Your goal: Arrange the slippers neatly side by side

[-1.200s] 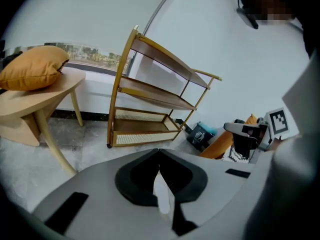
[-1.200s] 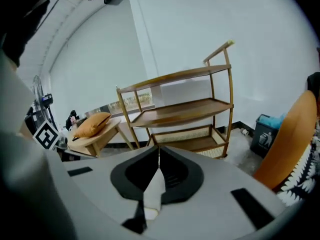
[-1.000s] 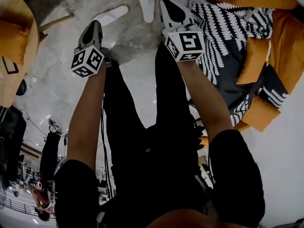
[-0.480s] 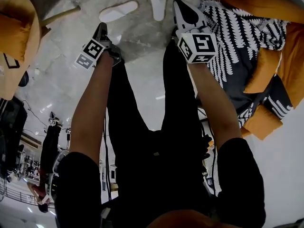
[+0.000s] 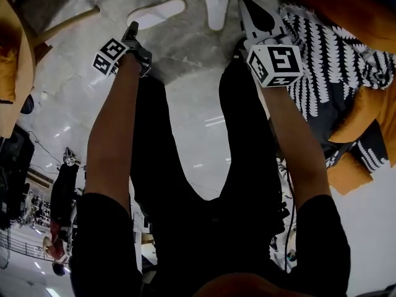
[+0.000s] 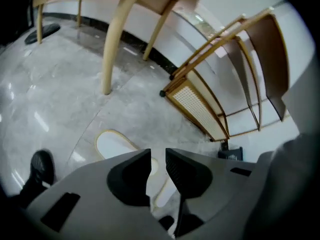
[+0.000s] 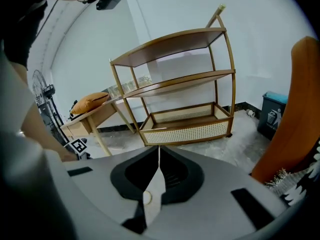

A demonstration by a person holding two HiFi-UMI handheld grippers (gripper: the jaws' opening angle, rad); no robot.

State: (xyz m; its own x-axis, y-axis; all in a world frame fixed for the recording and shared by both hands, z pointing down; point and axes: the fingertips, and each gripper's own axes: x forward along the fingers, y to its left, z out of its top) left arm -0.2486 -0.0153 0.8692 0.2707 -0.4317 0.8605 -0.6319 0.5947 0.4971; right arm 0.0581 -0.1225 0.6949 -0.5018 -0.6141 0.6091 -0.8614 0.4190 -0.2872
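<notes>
1. On the grey floor [image 5: 185, 48] ahead of the person: left slipper [image 5: 156, 12] lying crosswise, right slipper [image 5: 216, 2] lengthwise, apart, not parallel.
2. Left tool [image 5: 132, 27]: jaws partly apart, just been opening, nothing between; left slipper just beyond.
3. Right tool [image 5: 245, 5]: jaws together, empty.
4. Handling, judged: straddle the left slipper's edge, clamp, swing it parallel beside its mate.
5. Obscured: right slipper cut by the top edge; left slipper half covered in the left gripper view; contact unclear.

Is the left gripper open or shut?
Open: the left gripper has just been opening; a gap shows between its jaws, with nothing gripped, and a white slipper lies beyond them.
</notes>
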